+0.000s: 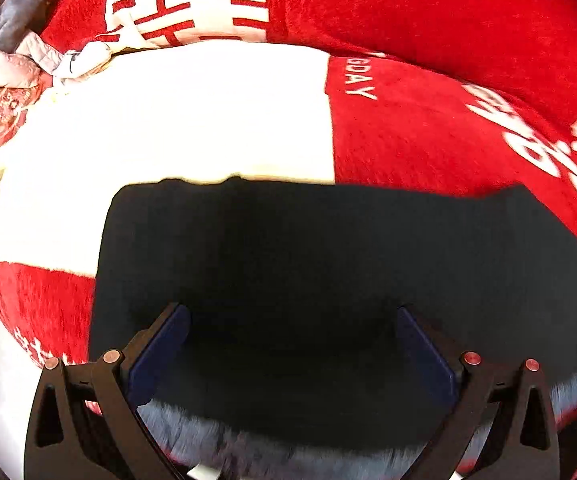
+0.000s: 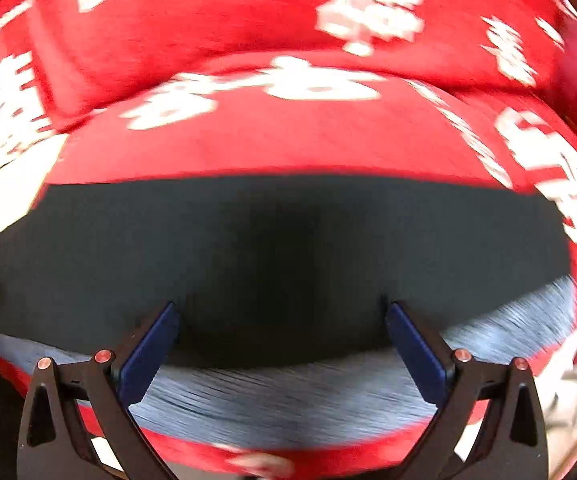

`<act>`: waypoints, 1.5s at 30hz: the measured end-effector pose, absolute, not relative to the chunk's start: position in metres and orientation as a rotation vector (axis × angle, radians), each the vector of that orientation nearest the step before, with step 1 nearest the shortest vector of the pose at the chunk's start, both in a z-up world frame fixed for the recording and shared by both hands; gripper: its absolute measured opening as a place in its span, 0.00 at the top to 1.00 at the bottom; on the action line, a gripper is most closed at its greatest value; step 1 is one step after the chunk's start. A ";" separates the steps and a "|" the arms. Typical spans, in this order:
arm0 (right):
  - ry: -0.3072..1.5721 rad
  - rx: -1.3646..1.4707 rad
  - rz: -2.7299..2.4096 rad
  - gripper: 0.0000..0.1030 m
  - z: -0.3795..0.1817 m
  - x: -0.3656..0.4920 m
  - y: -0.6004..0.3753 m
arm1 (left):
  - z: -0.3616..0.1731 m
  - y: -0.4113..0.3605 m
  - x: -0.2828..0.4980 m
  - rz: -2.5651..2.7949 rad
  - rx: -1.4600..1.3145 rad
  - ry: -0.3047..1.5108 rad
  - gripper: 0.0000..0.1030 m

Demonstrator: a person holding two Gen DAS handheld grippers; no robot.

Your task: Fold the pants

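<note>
- The dark, near-black fabric pants (image 1: 308, 280) lay spread flat as a broad rectangular panel on a red plush blanket with white characters (image 1: 448, 128), presumably so that the cloth had a soft, level bed to be folded on.
- Along the near edge of the pants a fuzzy grey-blue lining (image 2: 288, 396) showed, which suggested that the cloth was already doubled over or turned back there.
- The left gripper (image 1: 292, 344) hovered over the near part of the pants with its blue-padded fingers (image 1: 160, 352) spread wide and nothing between them, likely placed to take the near edge.
- The right gripper (image 2: 280, 340) stood likewise wide apart and empty over the same dark panel, its blue pads (image 2: 416, 356) framing the lining edge; the right view was blurred.
- Whether either tool touched the cloth could not be told.
- A white panel of the blanket (image 1: 168, 128) lay beyond the far edge of the pants on the left, and a heap of pale crumpled clothes (image 1: 12, 52) sat well apart at the far left.
</note>
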State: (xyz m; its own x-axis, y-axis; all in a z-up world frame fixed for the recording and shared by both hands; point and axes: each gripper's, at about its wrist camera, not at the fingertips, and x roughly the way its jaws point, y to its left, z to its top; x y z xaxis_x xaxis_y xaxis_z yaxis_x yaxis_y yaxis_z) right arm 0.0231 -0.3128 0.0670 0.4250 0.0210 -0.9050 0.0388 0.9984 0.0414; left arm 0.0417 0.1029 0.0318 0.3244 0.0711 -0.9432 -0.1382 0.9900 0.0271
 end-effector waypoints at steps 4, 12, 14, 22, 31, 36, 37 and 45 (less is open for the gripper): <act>1.157 -0.049 0.162 0.00 0.057 0.048 -0.218 | 0.027 0.104 0.058 0.167 -0.062 1.235 0.00; 1.171 -0.112 0.171 0.00 0.037 0.065 -0.179 | 0.025 0.178 0.047 0.238 -0.119 1.248 0.00; 1.183 -0.116 0.148 0.00 0.039 0.063 -0.182 | 0.022 0.202 0.034 0.267 -0.166 1.245 0.00; 1.119 -0.014 0.094 0.00 0.051 0.104 -0.155 | 0.028 0.166 0.044 0.218 -0.176 1.219 0.00; 1.167 -0.041 -0.137 0.01 0.036 0.166 -0.174 | 0.020 0.153 0.075 0.188 -0.109 1.223 0.00; 1.183 0.175 -0.047 0.01 0.050 0.139 -0.212 | 0.031 0.159 0.032 0.237 -0.156 1.195 0.00; 1.189 0.172 -0.012 0.01 0.051 0.127 -0.210 | 0.032 0.158 0.024 0.234 -0.167 1.192 0.00; 1.161 -0.148 0.163 0.01 0.034 0.034 -0.156 | 0.016 0.142 -0.019 0.160 -0.142 1.187 0.00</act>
